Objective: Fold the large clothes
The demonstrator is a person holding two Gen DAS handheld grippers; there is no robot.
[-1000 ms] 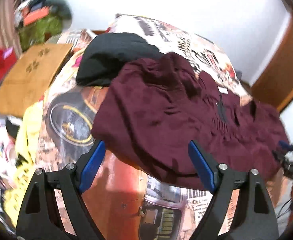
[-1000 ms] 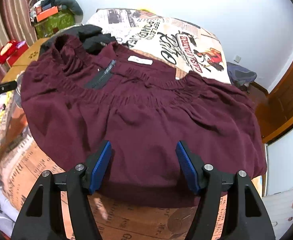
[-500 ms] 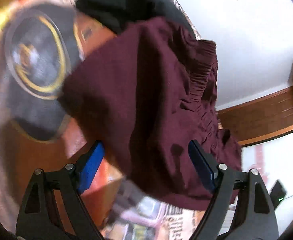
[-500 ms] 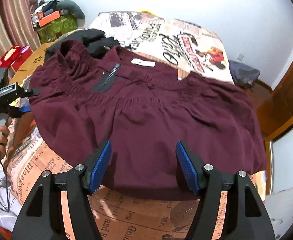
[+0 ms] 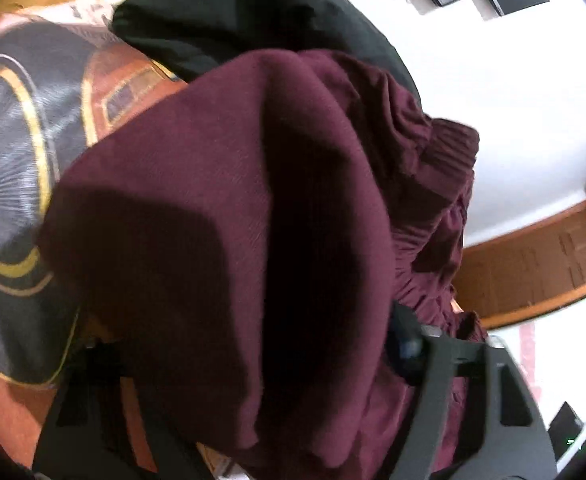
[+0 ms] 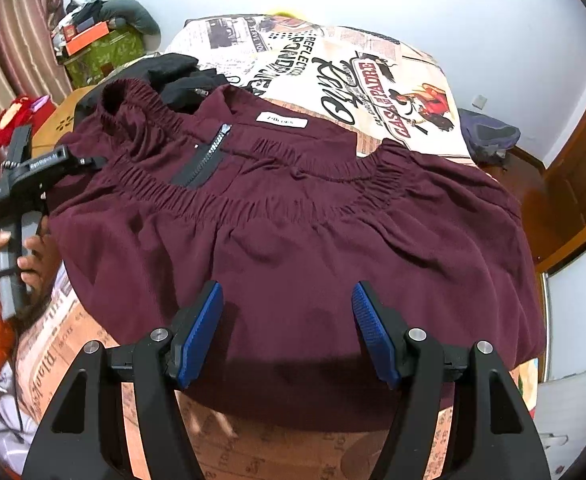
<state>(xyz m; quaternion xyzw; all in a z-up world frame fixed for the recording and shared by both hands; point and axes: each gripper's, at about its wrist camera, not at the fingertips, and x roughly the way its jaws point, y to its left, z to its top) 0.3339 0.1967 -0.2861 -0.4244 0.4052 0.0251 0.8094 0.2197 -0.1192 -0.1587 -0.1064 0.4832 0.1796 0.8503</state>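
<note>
Right tool [image 6: 287, 332] gapes over maroon garment [image 6: 293, 232]; left tool [image 6: 89, 162] at its edge, grip unclear.

Bed cover [image 6: 333, 64], printed with newspaper text, lettering and vintage-car motifs, spread over the bed; a black garment [image 6: 181, 76] lies bunched on it near the far left side, also seen in the left wrist view [image 5: 229, 16]. Left of the bed: striped curtain [image 6: 17, 32], green patterned box [image 6: 101, 54] topped with an orange box [image 6: 89, 38] and a grey cushion [image 6: 133, 14], a red object [image 6: 13, 120], and a brown mat with paw prints [image 6: 59, 120]. Right of the bed: dark blue bag [image 6: 489, 136] on the floor against the white wall [image 6: 473, 12], wooden door [image 6: 581, 184], white wall socket [image 6: 480, 100].
</note>
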